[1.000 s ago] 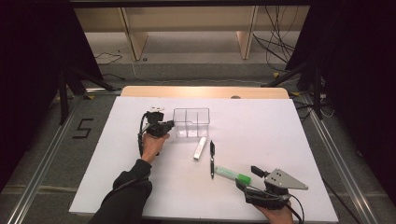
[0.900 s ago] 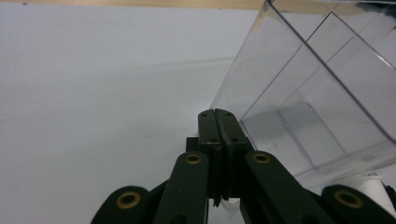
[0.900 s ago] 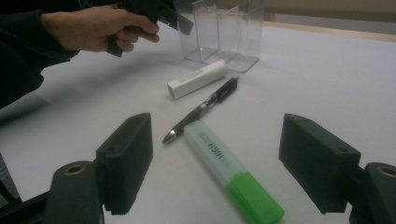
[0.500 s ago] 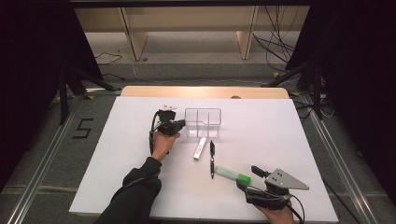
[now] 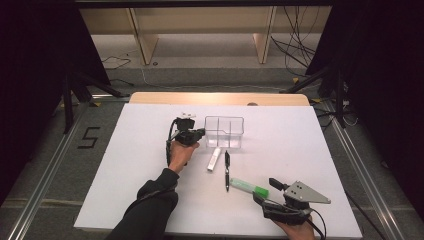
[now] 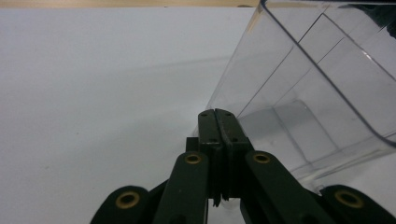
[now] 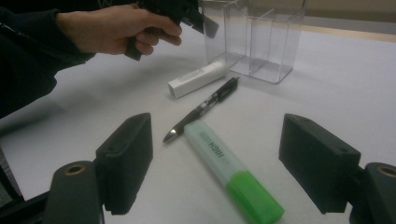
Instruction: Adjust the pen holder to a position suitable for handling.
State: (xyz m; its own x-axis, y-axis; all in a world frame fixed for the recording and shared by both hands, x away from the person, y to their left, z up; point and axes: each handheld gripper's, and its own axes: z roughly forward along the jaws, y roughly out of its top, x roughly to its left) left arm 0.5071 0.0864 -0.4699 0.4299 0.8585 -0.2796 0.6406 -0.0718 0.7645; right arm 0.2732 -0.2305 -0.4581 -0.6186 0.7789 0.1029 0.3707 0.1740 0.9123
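A clear plastic box (image 5: 224, 131) with inner dividers stands on the white counter (image 5: 125, 165), toward its far side. The left tongs (image 5: 196, 135) sit just to the left of the box, their black jaws pressed together with no gap. In the left gripper view the left tongs' tips (image 6: 217, 122) lie close against the box's (image 6: 322, 98) near lower corner, though whether they touch it is hard to tell. The left hand (image 5: 180, 152) grips them from behind.

Nearer the person than the box lie three things. A small white tube (image 5: 214, 159) rests just in front of the box. A black pen (image 5: 227, 170) lies beside the tube, to its right. A green highlighter (image 5: 249, 188) lies nearer still, its green cap pointing away from the box.

The right tongs (image 5: 274, 192) rest at the near right edge of the counter, well apart from the box. Their jaws stand wide apart with nothing between them, and the highlighter (image 7: 231, 170) lies just ahead of them.
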